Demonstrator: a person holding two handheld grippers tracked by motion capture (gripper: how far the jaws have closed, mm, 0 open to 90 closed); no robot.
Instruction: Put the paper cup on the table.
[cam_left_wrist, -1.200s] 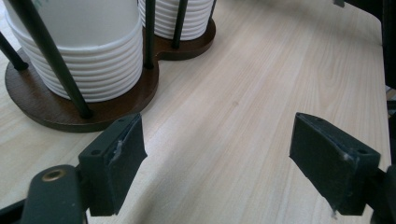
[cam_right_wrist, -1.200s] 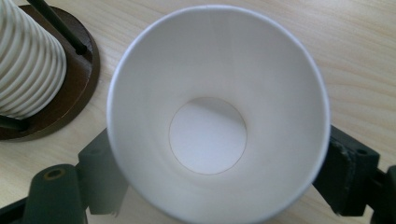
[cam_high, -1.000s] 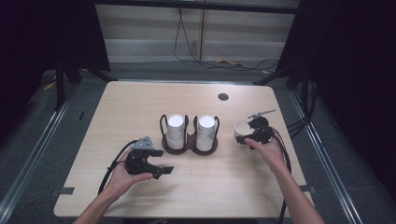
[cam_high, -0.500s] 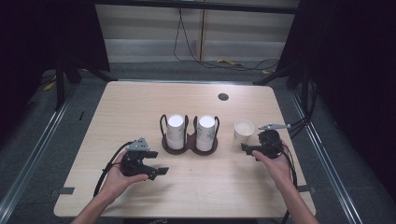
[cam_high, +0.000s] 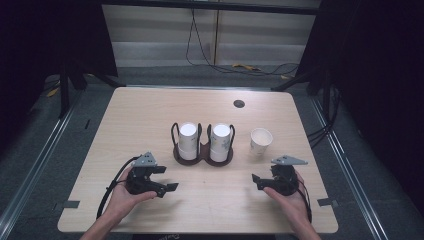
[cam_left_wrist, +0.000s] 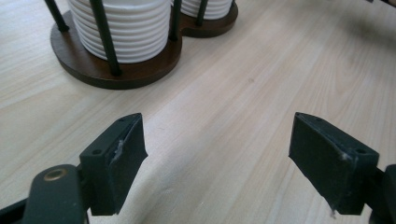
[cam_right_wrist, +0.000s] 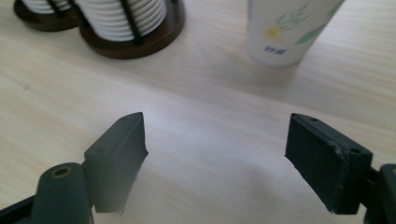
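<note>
Paper cup (cam_high: 261, 140) upright, right claw (cam_high: 257, 181) low, empty

I see a pale wood-grain table (cam_high: 150, 115) with a small dark round spot (cam_high: 239, 103) near its far edge. The cup holder (cam_right_wrist: 140, 44) has a dark brown base and black wire posts, its stacked cups (cam_left_wrist: 126, 28) white and ribbed. The single paper cup (cam_right_wrist: 287, 28) is white — printed with green leaves, a yellow-centred flower and small blue lettering. Both grippers' jaws look black — left gripper (cam_left_wrist: 219, 154), right gripper (cam_right_wrist: 215, 154).
</note>
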